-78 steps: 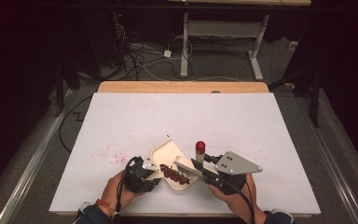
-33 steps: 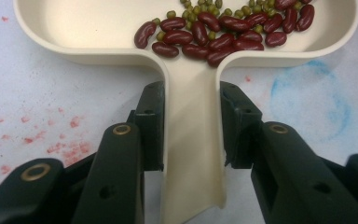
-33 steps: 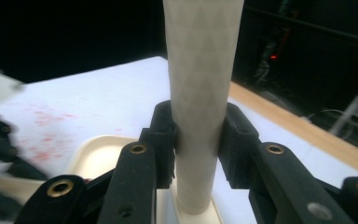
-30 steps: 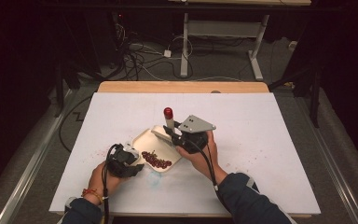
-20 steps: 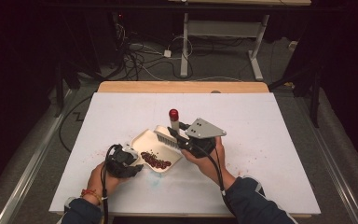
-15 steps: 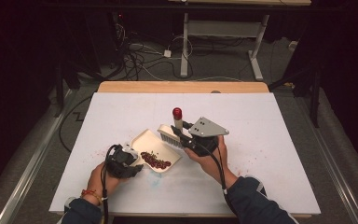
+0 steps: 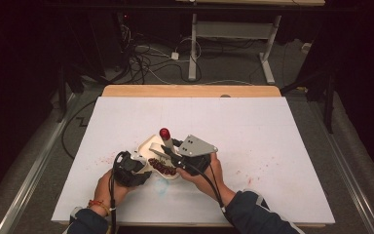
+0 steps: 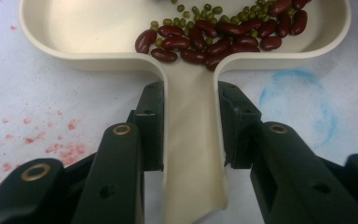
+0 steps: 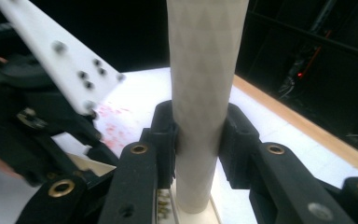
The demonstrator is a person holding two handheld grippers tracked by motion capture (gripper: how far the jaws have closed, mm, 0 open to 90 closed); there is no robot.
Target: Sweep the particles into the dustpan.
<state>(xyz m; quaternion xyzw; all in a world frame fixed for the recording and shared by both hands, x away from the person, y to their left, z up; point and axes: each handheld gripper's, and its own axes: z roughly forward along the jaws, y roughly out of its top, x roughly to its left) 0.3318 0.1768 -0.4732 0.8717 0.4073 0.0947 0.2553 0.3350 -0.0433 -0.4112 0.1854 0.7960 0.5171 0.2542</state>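
Hidden or cut off: in your right gripper view the grey tube (image 9: 207, 93) runs out past the top edge, so its upper end is lost there; its foot sits low between the jaws, over the cream dish. In the high view the same tool shows a red knob (image 7: 164, 132) at its top, tilted toward 11 o'clock. What the tool is exactly, you cannot tell. In your left gripper view the dish (image 8: 74, 42) is cropped at the top edge, and its handle (image 8: 193, 154) runs down to the bottom edge.

Surface and room: white table (image 7: 272, 146) with a wooden strip along the far edge. Red speckles (image 8: 51, 135) stain the sheet at 9 o'clock of the dish; a faint blue ring (image 8: 303, 107) lies at 3 o'clock of the handle. Dark floor beyond, with loose cables (image 7: 146, 58) and a desk frame (image 7: 233, 34) at 12 o'clock.

Contents: red beans (image 8: 214, 39) and small green beans (image 8: 191, 18) are heaped where bowl meets handle. The dish sits near the table's front edge, left of centre.

Hands: your left gripper (image 8: 191, 126) lies low, its jaws clamped on either side of the dish handle. Your right gripper (image 9: 198, 140) is raised over the dish, its jaws pinching the tube, with the grey plate (image 7: 197, 145) on top. Both forearms enter from 6 o'clock, sleeves dark, a band on the left wrist.
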